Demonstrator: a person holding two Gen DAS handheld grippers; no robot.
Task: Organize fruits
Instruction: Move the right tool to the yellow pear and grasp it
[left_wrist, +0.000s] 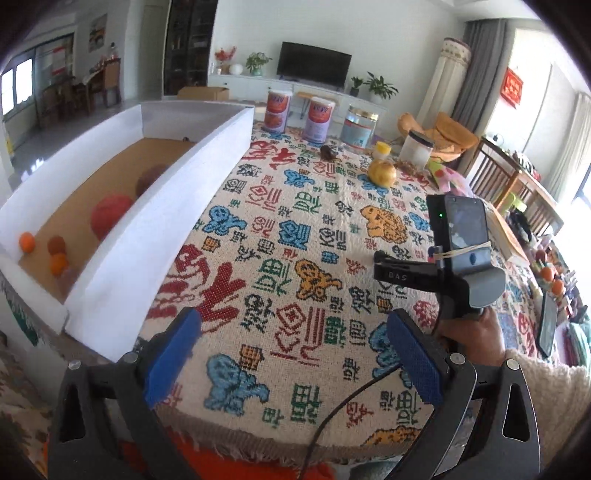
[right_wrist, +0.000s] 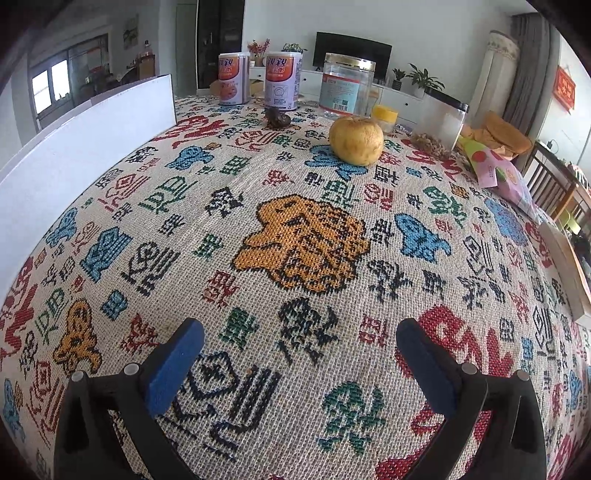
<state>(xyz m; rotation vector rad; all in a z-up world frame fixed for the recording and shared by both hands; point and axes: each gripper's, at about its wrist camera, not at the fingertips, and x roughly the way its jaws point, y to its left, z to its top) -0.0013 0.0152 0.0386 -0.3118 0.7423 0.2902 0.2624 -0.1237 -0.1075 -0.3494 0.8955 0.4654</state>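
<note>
The right gripper (right_wrist: 299, 354) is spread wide and holds nothing. A yellow fruit (right_wrist: 356, 139) sits on the cloth (right_wrist: 258, 184) far ahead of it. The left gripper (left_wrist: 295, 350) is spread too. The box (left_wrist: 155, 229) holds what may be oranges (left_wrist: 27, 242).

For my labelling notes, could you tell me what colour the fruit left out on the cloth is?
Yellow fruit, clearest in the right wrist view.
</note>
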